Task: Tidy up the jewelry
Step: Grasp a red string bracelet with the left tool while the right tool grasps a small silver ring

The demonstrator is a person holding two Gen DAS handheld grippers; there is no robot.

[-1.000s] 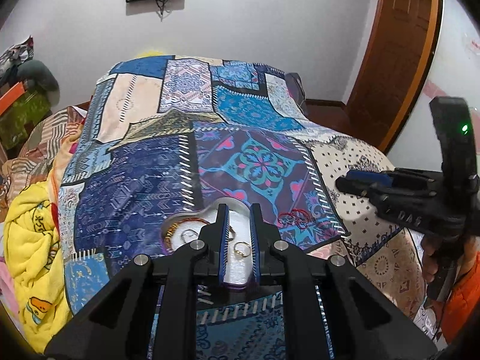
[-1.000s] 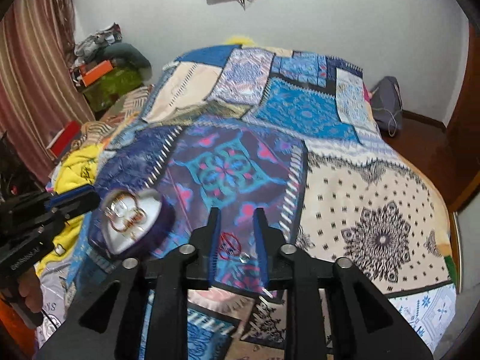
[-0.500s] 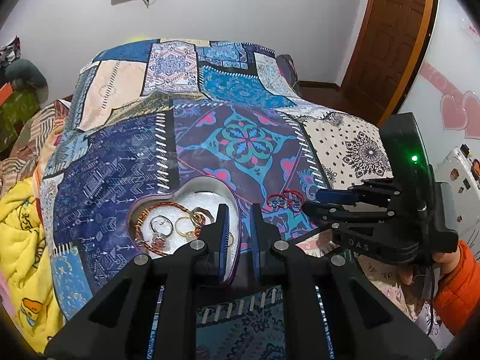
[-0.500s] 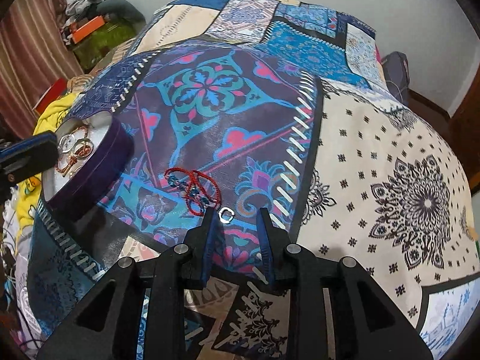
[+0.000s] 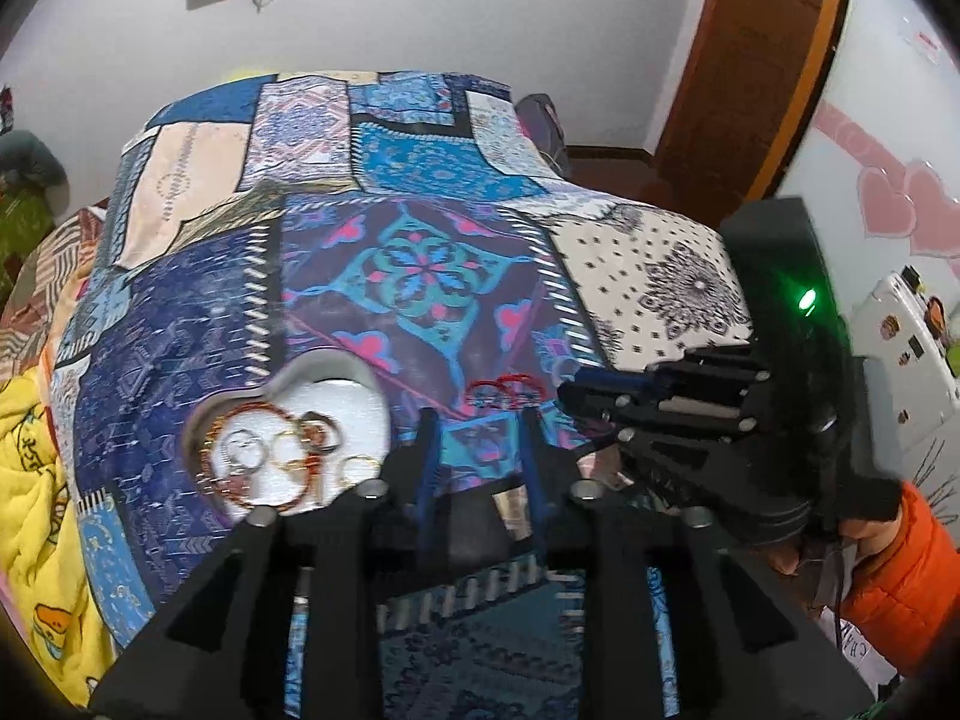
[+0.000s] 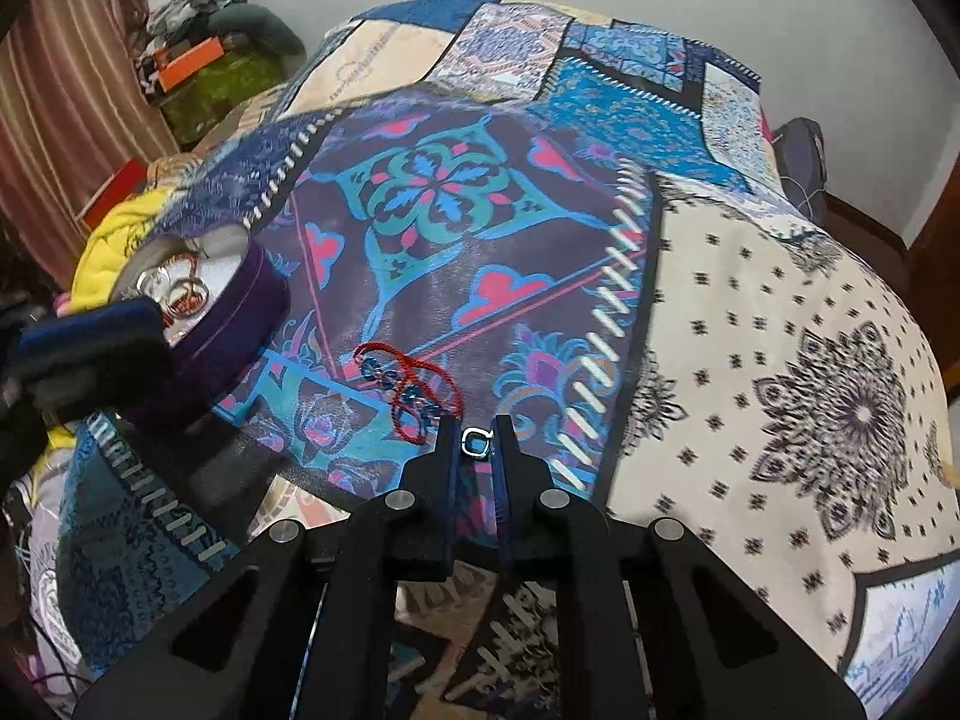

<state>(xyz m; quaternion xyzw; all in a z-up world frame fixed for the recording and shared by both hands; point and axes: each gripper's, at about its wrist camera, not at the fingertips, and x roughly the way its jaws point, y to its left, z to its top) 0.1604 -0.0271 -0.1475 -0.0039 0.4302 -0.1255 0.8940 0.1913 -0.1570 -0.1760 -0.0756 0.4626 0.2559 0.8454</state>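
there, a small silver ring sits right between the tips of the right gripper.

its jaws stand narrowly apart around the ring, and whether they actually pinch it i cannot tell. just left of its tips lies a red cord bracelet on the patchwork bedspread. further left, the heart-shaped jewelry box holds rings and bangles, sitting left of the left gripper, whose jaws are spread wide with nothing in them.
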